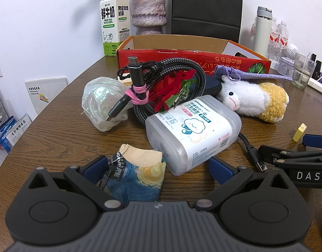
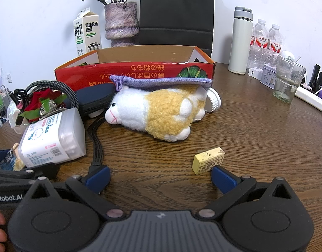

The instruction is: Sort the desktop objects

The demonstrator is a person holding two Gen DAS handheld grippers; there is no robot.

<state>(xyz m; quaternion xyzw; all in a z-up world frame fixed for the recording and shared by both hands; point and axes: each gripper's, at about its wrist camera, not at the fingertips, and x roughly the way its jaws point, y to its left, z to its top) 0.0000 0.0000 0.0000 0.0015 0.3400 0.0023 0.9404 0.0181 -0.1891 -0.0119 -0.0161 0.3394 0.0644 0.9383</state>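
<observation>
I read this as the very start of the sort: nothing looks to be in the red cardboard box point(image 2: 135, 74) yet as far as I can see over its front wall, and everything I need lies in a heap on the desk point(image 2: 255, 130) in front of that box. Both tools are released, their blue pads spread wide with nothing pressed between them. My left tool point(image 1: 156, 169) hangs low over the patterned sock point(image 1: 137, 174), which lies between its pads on the near side of the heap, farthest from the box, with the cotton bud box point(image 1: 194, 128) just beyond it. My right tool point(image 2: 161, 177) hangs over bare wood, the yellow eraser point(image 2: 208, 160) just beside its right pad and well in front of the box. The plush toy point(image 2: 156, 113), the purple drawstring pouch point(image 2: 161, 82) draped over it and the braided cable point(image 1: 167, 77) lie close against the box's front. My judgement: the next move is to lower the left tool, clench on the sock and carry it over the front wall; the eraser would suit the right tool.
</observation>
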